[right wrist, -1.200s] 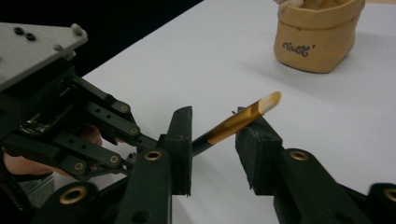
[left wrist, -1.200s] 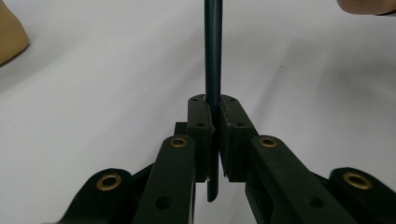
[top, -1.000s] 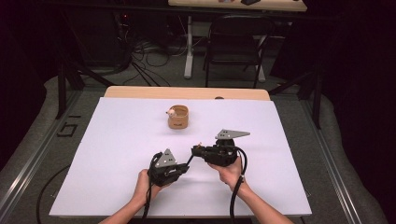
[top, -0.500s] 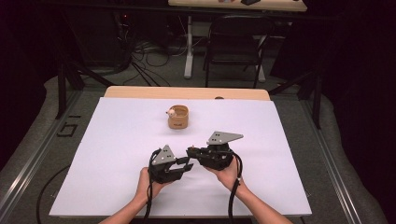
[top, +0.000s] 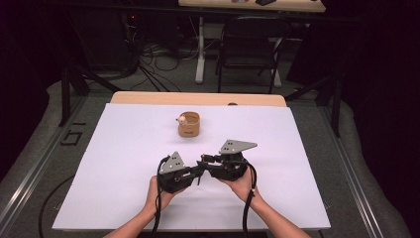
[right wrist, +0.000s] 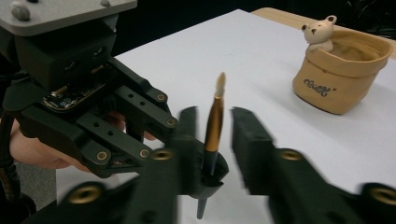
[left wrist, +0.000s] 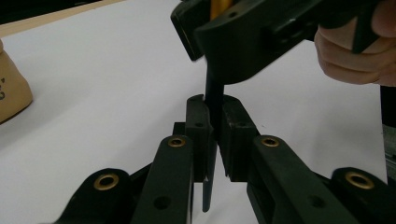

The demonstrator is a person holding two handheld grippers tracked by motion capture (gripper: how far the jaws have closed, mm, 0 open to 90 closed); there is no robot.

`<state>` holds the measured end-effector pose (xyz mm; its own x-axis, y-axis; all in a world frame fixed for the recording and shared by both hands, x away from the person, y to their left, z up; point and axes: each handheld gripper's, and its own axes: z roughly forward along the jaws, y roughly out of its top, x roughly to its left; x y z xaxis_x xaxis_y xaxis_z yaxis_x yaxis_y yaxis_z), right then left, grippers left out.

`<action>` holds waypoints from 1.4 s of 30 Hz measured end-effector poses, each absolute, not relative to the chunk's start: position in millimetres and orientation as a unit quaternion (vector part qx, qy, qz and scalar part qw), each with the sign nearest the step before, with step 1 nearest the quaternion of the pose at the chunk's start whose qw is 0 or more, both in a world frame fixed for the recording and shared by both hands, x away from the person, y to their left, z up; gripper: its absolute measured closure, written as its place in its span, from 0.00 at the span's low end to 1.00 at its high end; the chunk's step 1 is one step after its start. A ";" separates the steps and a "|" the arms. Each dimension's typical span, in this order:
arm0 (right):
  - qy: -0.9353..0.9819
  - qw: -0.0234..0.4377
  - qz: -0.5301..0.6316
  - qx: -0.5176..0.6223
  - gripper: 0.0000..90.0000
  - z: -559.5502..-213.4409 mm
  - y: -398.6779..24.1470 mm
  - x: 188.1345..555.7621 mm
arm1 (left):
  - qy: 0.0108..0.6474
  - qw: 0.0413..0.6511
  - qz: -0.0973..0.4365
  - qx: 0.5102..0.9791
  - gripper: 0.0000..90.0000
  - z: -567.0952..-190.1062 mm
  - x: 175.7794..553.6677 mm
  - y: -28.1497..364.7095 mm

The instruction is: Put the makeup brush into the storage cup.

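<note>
A small brush [right wrist: 215, 122] with a gold ferrule, a pale tip and a dark handle [left wrist: 214, 98] stands upright between the two grippers. My left gripper [left wrist: 214, 100] [top: 197, 171] has just closed and is shut on the handle; it also appears at the left in the right gripper view [right wrist: 205, 173]. My right gripper [right wrist: 214, 114] [top: 204, 161] faces it tip to tip. Its jaws have just been opening and stand apart on either side of the ferrule, not touching it. Seen from the left gripper, the right gripper [left wrist: 219, 46] hangs just above.
A tan pot [top: 189, 125] [right wrist: 343, 77] with a small bear figure [right wrist: 320, 30] on its rim stands farther back on the white table [top: 297, 148]. A chair and cables sit on the floor beyond the table's wooden far edge [top: 198, 98].
The right gripper has shifted slightly left and down toward the left gripper, so the two now meet tip to tip. The pot has not moved.
</note>
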<state>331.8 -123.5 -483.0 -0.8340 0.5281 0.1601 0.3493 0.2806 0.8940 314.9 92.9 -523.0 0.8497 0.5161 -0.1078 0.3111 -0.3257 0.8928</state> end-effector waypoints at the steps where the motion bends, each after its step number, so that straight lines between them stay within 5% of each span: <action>1: 0.796 0.084 0.533 0.276 0.69 -483.0 -123.5 331.8 | 0.256 0.521 0.098 0.808 0.92 -523.0 314.9 92.9; 2: 0.797 0.090 0.529 0.279 0.55 -482.6 -126.6 332.6 | 0.259 0.522 0.104 0.806 0.92 -522.5 315.2 94.3; 5: 0.796 0.097 0.526 0.283 0.44 -482.7 -130.0 333.1 | 0.261 0.521 0.105 0.806 0.92 -522.0 316.3 96.6; 6: 0.798 0.113 0.521 0.283 0.31 -482.7 -133.6 332.1 | 0.266 0.520 0.110 0.804 0.92 -521.7 317.3 98.5; 10: 0.810 0.131 0.500 0.277 0.17 -486.2 -140.6 330.8 | 0.270 0.520 0.117 0.802 0.92 -520.3 319.5 103.5; 27: 0.806 0.191 0.483 0.285 0.00 -498.8 -171.6 326.0 | 0.293 0.524 0.137 0.787 0.92 -508.2 338.9 125.7; 42: 0.814 0.186 0.481 0.267 0.00 -512.1 -191.3 319.6 | 0.299 0.527 0.162 0.779 0.92 -492.4 369.6 123.7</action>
